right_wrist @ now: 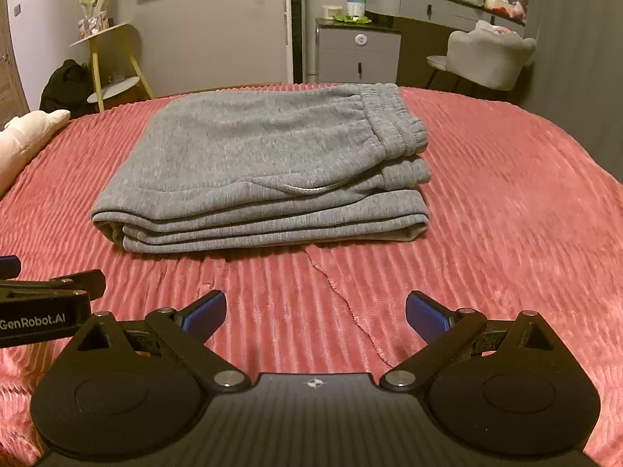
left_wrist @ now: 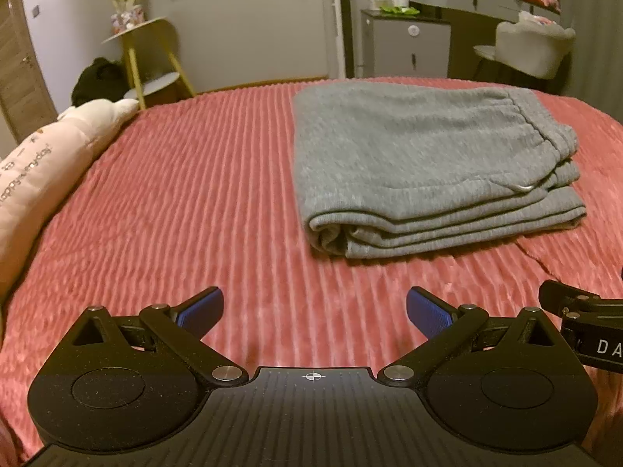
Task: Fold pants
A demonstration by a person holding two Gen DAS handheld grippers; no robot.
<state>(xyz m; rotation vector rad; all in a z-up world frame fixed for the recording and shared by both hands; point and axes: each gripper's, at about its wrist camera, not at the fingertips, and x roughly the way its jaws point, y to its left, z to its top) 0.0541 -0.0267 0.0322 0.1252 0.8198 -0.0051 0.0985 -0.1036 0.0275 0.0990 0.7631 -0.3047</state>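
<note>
Pants (right_wrist: 261,179) lie folded in a squat grey stack on the bed (right_wrist: 506,214), waistband on top at the stack's right end, so the folding looks done. Trouble from here would be a careless nudge: the layers sit loose (soft fleece, nothing pinning them), and a finger catching the stack's near edge could drag the top fold askew. Both grippers hover short of the stack, apart from it. Left gripper (left_wrist: 314,313) and right gripper (right_wrist: 316,316) have fingers spread wide, released, holding and touching nothing.
</note>
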